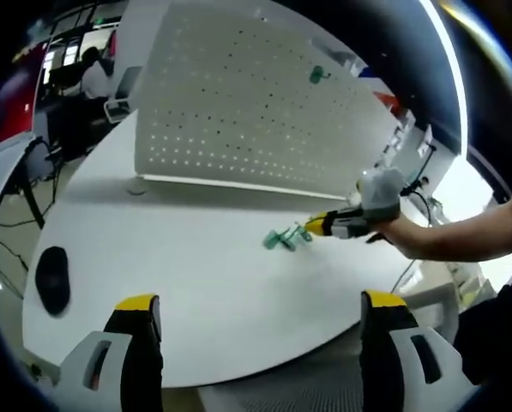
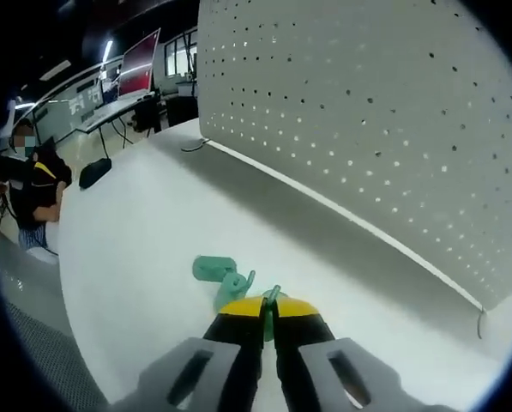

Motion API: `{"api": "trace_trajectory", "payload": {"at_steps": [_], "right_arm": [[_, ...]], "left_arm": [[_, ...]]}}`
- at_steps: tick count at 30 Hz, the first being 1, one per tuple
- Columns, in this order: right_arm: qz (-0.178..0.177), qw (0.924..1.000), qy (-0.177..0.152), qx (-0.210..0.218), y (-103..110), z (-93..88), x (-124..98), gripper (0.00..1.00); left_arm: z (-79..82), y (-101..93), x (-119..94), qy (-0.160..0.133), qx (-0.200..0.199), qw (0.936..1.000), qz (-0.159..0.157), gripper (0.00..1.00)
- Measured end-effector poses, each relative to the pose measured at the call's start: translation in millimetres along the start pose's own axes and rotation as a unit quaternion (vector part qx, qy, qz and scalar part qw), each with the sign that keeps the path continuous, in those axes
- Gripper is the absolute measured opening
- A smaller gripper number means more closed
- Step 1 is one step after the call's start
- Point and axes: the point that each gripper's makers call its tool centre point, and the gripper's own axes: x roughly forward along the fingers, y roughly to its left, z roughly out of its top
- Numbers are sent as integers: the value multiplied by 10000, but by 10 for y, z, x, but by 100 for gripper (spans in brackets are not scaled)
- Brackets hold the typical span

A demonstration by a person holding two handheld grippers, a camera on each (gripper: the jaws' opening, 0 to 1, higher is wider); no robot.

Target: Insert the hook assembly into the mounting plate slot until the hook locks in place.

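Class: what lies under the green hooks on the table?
The white table lies under the green hooks. The right gripper, shut on a hook, covers part of it, so its contact there cannot be seen.

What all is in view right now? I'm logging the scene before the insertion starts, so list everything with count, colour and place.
Pegboard panel: one, white, perforated, standing upright at the table's far side.
Hook on panel: one, green, mounted high on the pegboard.
Hook pieces on table: green, lying on the tabletop just ahead of the right gripper; exact count unclear.
Table: one, white, with a rounded edge.
Dark object: one, black, oval, near the table's left edge.
Background: desks, monitors and seated people beyond the table.
Right gripper: yellow-tipped jaws shut on a thin green hook part.
Left gripper: yellow-tipped jaws wide apart, holding nothing.
Person's arm: one, holding the right gripper.
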Motion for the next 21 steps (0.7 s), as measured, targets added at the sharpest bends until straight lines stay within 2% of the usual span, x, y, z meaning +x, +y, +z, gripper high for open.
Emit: {"api": "trace_trajectory", "payload": {"at_steps": [4,8,11,17,20,21], "right_arm": [[-171,9993,-321,124,-99,155,-156,0],[-96,9981,-515,328,-98,277,-307,0],[-113,9973,-651,320,-90,345,-395,0],[15,9939,-1020,419,39,524,-621,0],[408,9888,-1340,515,243,662,-733,0],[424,9885,-1364,490,276,676,-771,0]], "left_arm": [[46,-33,-8,-47,44,10000,-14,98],[95,-80,-12,-99,115,9999,-54,98],[129,-110,-14,-125,170,9997,-79,98],[277,-112,-39,-311,291,9991,30,98],[347,-135,-49,-390,245,9989,-8,97],[373,-153,-55,-422,210,9989,-29,96]]}}
